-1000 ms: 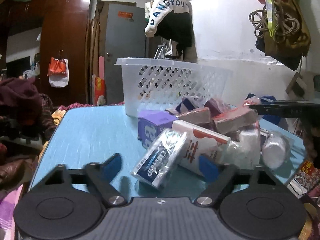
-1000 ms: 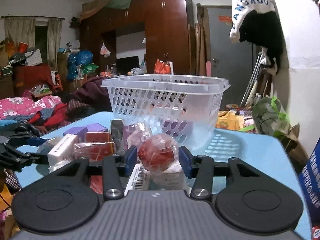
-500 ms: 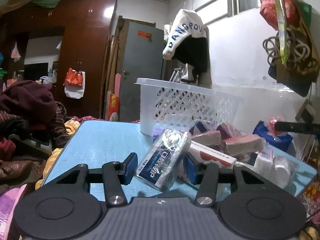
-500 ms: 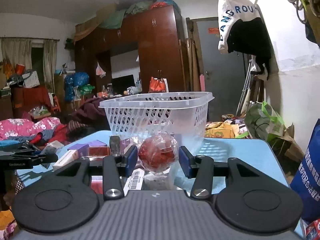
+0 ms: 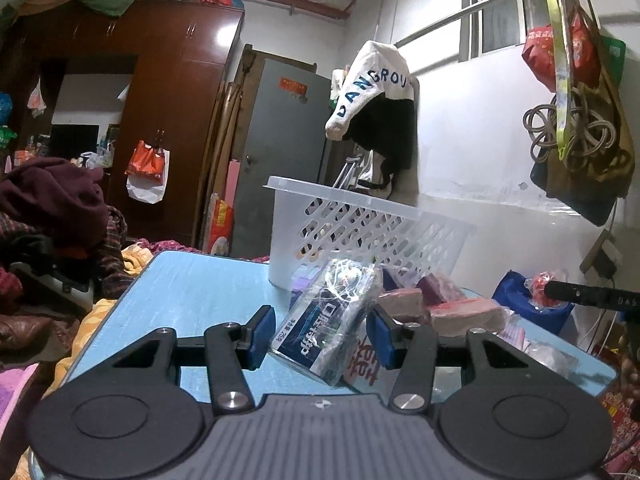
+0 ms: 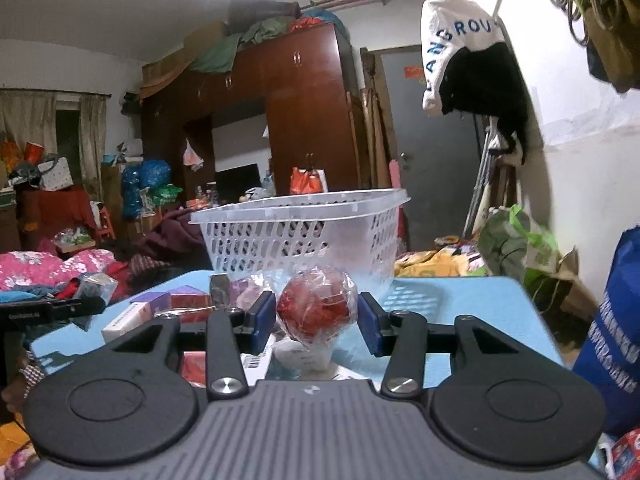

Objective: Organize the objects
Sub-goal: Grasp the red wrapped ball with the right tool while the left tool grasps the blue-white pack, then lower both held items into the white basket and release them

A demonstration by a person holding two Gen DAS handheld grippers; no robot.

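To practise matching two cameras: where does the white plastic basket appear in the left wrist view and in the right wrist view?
Left wrist view: white plastic basket right of centre, behind the held blue packet.
Right wrist view: basket at centre, behind the held red wrapped ball.
Shared landmark: the white hanging garment with blue lettering.

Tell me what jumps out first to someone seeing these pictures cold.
Each pair of tongs grips a wrapped item: the left tongs hold a blue-and-white plastic packet, the right tongs a red ball in clear wrap. Beyond both stands a white lattice basket on the blue table, with boxes and packets piled beside it.
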